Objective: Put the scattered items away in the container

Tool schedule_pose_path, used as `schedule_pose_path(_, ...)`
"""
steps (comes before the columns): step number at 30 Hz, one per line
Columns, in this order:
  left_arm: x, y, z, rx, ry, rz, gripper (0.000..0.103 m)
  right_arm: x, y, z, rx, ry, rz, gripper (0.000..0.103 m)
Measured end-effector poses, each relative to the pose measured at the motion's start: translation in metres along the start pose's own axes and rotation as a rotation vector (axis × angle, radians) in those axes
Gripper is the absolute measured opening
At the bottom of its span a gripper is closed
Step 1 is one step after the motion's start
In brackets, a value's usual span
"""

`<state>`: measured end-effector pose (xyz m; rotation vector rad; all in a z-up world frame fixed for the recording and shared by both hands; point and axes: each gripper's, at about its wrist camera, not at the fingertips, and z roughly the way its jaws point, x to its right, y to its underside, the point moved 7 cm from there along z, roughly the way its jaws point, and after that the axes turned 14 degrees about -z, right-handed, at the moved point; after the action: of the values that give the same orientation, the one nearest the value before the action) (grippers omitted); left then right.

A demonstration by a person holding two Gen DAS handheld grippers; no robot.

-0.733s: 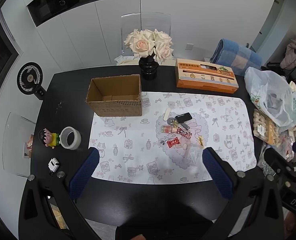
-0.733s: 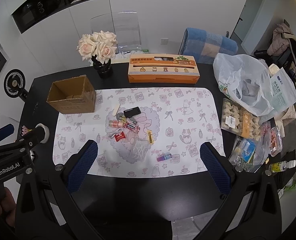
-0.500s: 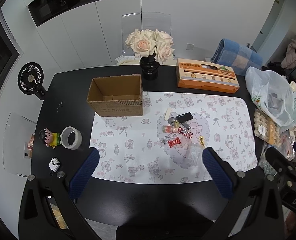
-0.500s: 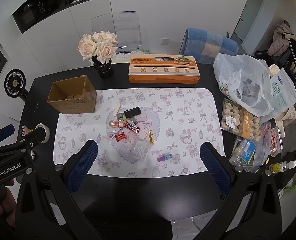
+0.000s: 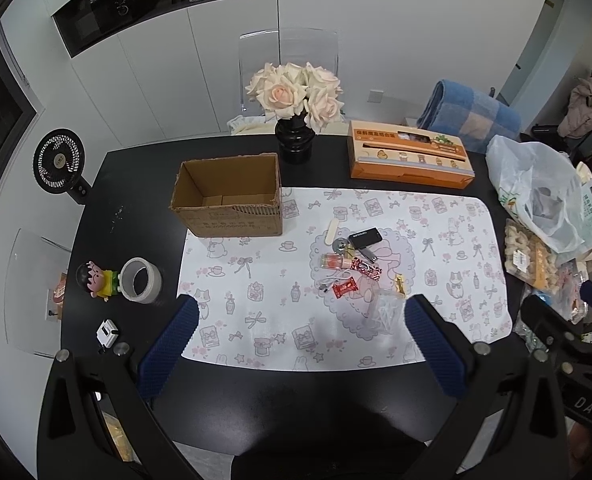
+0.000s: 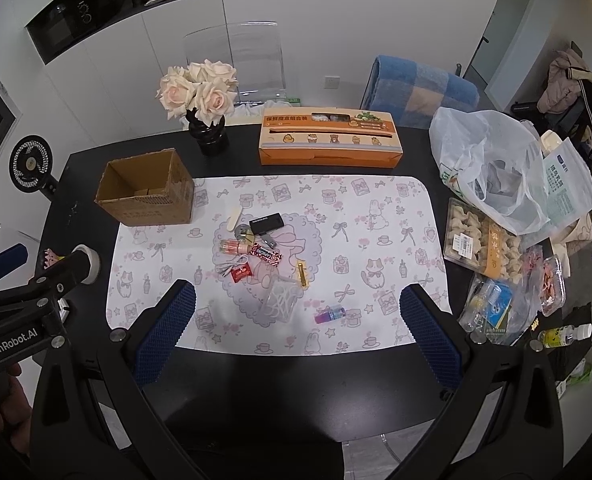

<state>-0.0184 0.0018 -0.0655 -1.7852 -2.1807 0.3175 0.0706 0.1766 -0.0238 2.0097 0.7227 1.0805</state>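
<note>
Both tools, left (image 5: 296, 320) and right (image 6: 297, 312), hung spread wide and empty above the counter (image 5: 136, 184). The little items (image 6: 256, 252) sat bunched mid-mat, cardboard box (image 5: 228, 200) empty at the mat's corner. That tight cluster could've meant grabbing two at once or knocking neighbours away.

Reading too small on the orange box (image 6: 329, 138); lying blurred inside the white plastic bag (image 6: 491, 172), dark contents unidentifiable; hiding the cardboard box (image 5: 228, 196) floor partly.

"GenRobot.AI" on left claw (image 6: 4, 256); "DAS" on right claw (image 5: 555, 312)
</note>
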Motion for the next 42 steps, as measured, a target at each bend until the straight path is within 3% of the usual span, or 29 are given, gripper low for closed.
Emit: schedule_pose_path(42,0.0038,-0.0078,-0.0034,0.013,0.010,-0.014,0.103,0.0007,0.0016,0.0028,-0.032,0.005,0.013,0.103)
